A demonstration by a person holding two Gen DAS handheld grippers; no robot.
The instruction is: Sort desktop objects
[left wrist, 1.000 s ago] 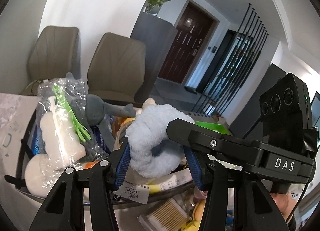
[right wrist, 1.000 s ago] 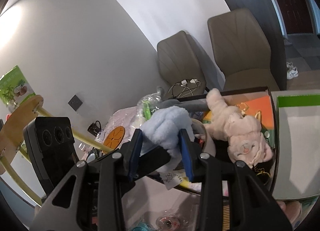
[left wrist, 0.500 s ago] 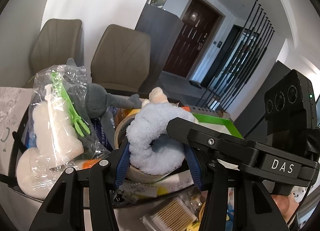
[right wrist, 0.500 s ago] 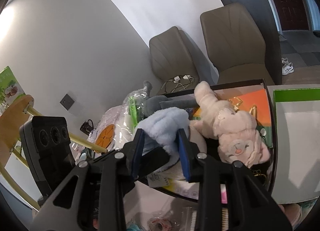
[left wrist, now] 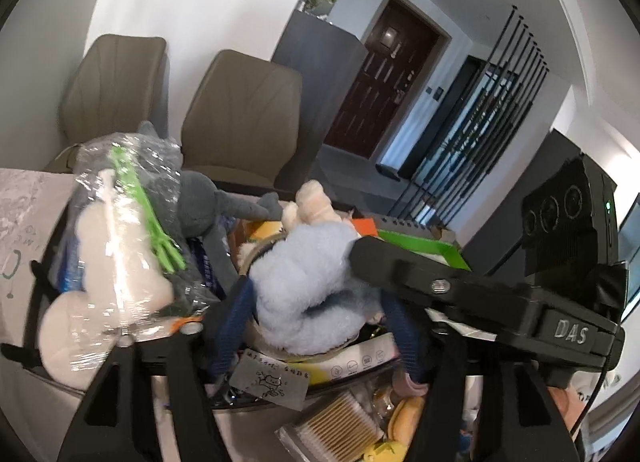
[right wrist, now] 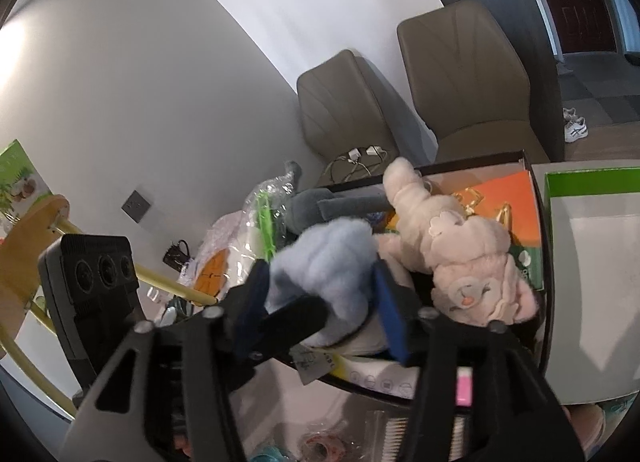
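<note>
There are 3 plush toys piled in 1 black-walled box (right wrist: 476, 161): 1 fluffy pale-blue plush (left wrist: 304, 286), 1 grey long-limbed plush (left wrist: 200, 202) at the far left and 1 cream-pink plush (right wrist: 468, 246) to the right. 1 clear plastic bag of white and green pieces (left wrist: 120, 238) lies at the left. Beyond the table stand 2 beige upholstered chairs (left wrist: 244, 118). 1 green-rimmed box (right wrist: 592, 230) sits at the right, and 1 clear pack of cotton swabs (left wrist: 340, 422) lies nearest.

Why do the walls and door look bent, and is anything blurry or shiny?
Both wrist views are fisheye, so straight edges bow and corners go black. Left wrist view: glare on the plastic-wrapped white bottle, otherwise fairly sharp. Right wrist view: the blue fluffy toy and the right gripper are smeared by motion blur.
</note>
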